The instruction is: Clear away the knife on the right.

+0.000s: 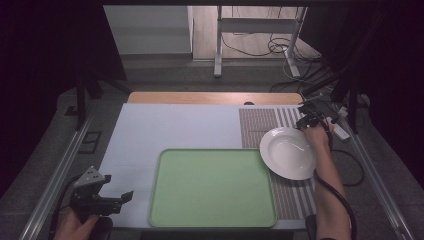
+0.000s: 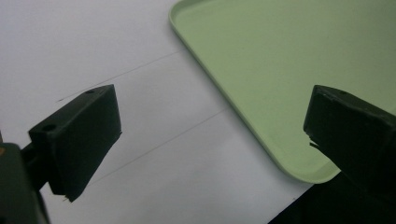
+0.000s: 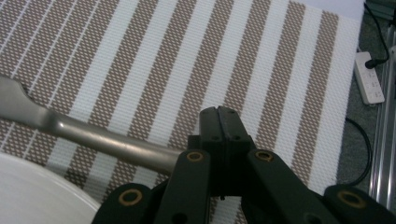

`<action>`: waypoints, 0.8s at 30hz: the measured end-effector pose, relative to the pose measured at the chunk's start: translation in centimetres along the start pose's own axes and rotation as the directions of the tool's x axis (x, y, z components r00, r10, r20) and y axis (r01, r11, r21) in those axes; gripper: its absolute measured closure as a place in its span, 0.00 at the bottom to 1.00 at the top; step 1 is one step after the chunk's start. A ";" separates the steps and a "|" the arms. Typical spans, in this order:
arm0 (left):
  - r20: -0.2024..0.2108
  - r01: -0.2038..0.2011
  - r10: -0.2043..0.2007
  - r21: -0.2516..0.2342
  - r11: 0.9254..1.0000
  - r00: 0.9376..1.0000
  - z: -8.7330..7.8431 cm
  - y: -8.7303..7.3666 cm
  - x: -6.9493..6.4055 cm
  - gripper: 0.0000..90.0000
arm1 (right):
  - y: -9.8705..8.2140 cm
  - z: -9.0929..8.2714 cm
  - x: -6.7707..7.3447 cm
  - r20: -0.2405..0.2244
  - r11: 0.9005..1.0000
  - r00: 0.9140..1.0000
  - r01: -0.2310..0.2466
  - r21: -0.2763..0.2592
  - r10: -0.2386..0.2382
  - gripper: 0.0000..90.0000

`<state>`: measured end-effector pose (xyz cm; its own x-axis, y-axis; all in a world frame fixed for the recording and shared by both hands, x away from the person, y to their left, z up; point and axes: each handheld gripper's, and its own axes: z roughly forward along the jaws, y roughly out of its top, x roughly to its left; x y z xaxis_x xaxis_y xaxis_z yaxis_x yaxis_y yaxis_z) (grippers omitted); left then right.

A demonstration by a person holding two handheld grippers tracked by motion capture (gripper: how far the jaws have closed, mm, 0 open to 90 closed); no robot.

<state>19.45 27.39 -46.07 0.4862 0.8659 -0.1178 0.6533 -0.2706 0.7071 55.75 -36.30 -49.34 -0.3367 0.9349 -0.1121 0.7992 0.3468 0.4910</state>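
Scanning from the lower left of the high view, I see my left gripper idle with its jaws wide apart and nothing between them, beside the green tray, which carries nothing. At center right the white plate sits on the striped mat. At far right, my right gripper has its jaws shut; the metal utensil handle runs under them, and I can't tell whether it's clamped. Judging by this, nothing is loaded yet.
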 end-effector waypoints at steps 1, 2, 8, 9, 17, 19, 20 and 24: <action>0.000 0.000 0.000 0.000 1.000 1.000 0.0 0.0 0.0 0.05 | -0.1 -0.1 -0.1 -0.005 1.000 1.000 -0.009 0.003 0.009 1.00; -0.001 -0.001 0.001 0.000 1.000 1.000 0.0 0.0 0.0 0.05 | -0.3 -0.2 -0.2 -0.012 1.000 1.000 -0.011 0.007 0.011 1.00; -0.003 -0.003 0.003 0.002 1.000 1.000 0.0 0.0 -0.1 0.05 | -1.1 -1.0 -0.3 -0.052 0.998 0.999 0.013 0.059 -0.010 1.00; -0.003 -0.003 0.003 0.002 1.000 1.000 0.0 0.0 -0.1 0.05 | -1.3 -1.2 -0.2 -0.065 0.997 0.998 0.024 0.074 -0.019 1.00; -0.003 -0.003 0.003 0.002 1.000 1.000 0.0 0.0 -0.1 0.05 | -1.9 -1.8 -0.4 -0.078 0.992 0.997 0.030 0.126 -0.020 1.00; -0.004 -0.004 0.004 0.001 1.000 1.000 0.0 0.0 -0.1 0.05 | -1.9 -1.9 -0.5 -0.082 0.992 0.996 0.027 0.126 -0.016 1.00; -0.004 -0.005 0.005 0.002 1.000 1.000 0.0 0.0 -0.1 0.05 | -1.9 -2.0 -0.6 -0.077 0.991 0.997 0.031 0.128 -0.021 0.99; -0.007 -0.007 0.007 0.007 1.000 1.000 0.1 0.1 -0.1 0.05 | -0.6 -2.9 -0.6 -0.060 0.999 0.998 -0.001 0.050 0.004 0.75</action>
<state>19.46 27.25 -46.06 0.4867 0.8668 -0.1081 0.6539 -0.2795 0.7030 54.01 -37.25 -47.05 -0.3630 0.9300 -0.0583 0.8234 0.3495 0.4471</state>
